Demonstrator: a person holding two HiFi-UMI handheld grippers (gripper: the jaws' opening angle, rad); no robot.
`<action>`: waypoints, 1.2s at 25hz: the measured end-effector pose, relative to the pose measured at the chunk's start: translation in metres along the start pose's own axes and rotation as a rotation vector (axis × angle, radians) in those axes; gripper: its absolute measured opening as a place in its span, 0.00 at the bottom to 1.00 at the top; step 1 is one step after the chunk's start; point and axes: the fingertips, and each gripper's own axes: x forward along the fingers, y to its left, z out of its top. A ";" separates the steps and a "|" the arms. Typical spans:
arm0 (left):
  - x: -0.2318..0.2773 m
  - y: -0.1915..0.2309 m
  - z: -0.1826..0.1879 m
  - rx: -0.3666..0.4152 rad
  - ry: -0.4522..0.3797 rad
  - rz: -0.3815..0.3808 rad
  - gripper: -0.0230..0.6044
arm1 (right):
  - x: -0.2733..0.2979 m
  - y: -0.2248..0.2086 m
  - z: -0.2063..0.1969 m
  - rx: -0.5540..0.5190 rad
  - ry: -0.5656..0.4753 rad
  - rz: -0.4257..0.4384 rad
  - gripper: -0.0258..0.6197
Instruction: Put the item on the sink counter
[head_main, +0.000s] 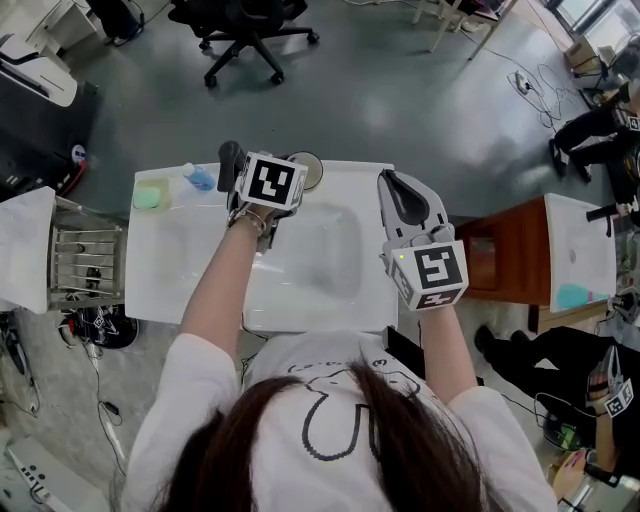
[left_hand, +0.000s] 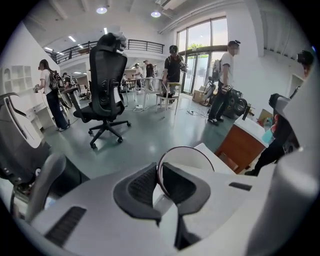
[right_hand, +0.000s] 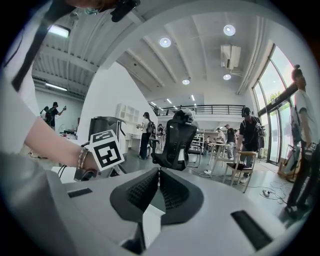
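A thin round disc with a dark rim and a pale face (left_hand: 186, 159) stands upright between the pads of my left gripper (left_hand: 159, 174), which is shut on its edge. In the head view the disc (head_main: 309, 169) is over the back edge of the white sink counter (head_main: 180, 270), just behind the basin (head_main: 325, 255), with my left gripper (head_main: 288, 180) on it. Whether the disc touches the counter I cannot tell. My right gripper (head_main: 393, 182) hangs over the counter's right end, shut, with nothing between its pads (right_hand: 159, 174).
A green soap bar (head_main: 151, 195) and a small blue bottle (head_main: 198, 178) sit at the counter's back left, beside a dark faucet (head_main: 229, 160). A metal rack (head_main: 86, 265) stands left of the counter, a wooden cabinet (head_main: 505, 255) right. A black office chair (head_main: 250, 35) is beyond.
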 end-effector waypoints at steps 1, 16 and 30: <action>0.005 0.000 -0.001 -0.002 0.004 -0.009 0.11 | 0.001 0.001 -0.001 -0.004 0.003 0.002 0.09; 0.044 0.003 -0.037 -0.037 0.177 -0.047 0.11 | 0.003 0.011 -0.032 0.020 0.066 0.009 0.09; 0.051 0.005 -0.043 0.047 0.222 -0.022 0.13 | 0.001 0.020 -0.040 0.031 0.089 -0.007 0.09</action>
